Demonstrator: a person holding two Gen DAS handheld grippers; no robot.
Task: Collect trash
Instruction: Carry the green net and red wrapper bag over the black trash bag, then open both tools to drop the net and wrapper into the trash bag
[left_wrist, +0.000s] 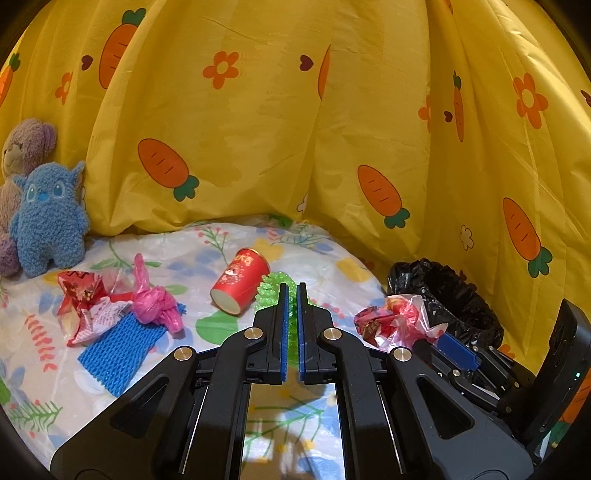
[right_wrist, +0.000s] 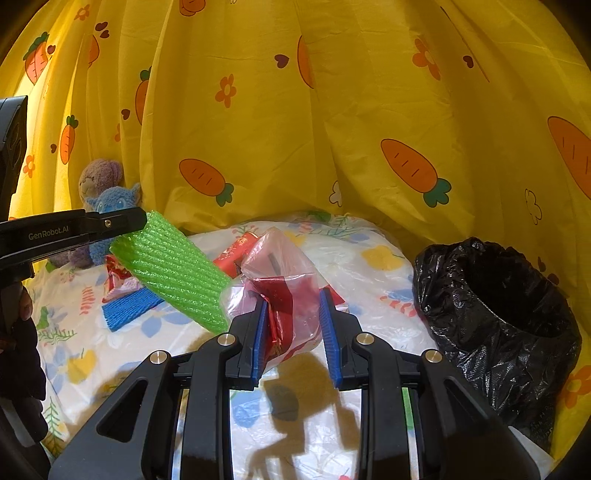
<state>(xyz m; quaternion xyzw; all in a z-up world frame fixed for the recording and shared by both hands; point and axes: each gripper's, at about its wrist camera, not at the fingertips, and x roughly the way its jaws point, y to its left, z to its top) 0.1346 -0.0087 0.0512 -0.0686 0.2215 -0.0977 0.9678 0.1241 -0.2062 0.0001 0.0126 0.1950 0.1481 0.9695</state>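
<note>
My left gripper (left_wrist: 292, 288) is shut on a green foam net (left_wrist: 267, 291) and holds it above the bed; from the right wrist view the net (right_wrist: 173, 273) hangs from the left gripper's fingers (right_wrist: 110, 225). My right gripper (right_wrist: 293, 301) is shut on a crumpled clear and red plastic wrapper (right_wrist: 284, 280), seen in the left wrist view (left_wrist: 399, 321) next to the black trash bag (left_wrist: 454, 299). The open bag (right_wrist: 509, 306) stands at the right. On the bed lie a red paper cup (left_wrist: 240, 280), a pink plastic bag (left_wrist: 155, 302), a red wrapper (left_wrist: 85, 302) and a blue foam net (left_wrist: 120, 350).
The floral bed sheet (left_wrist: 332, 258) is ringed by a yellow carrot-print curtain (left_wrist: 258, 129). A blue plush toy (left_wrist: 48, 221) and a purple plush bear (left_wrist: 18, 147) sit at the back left.
</note>
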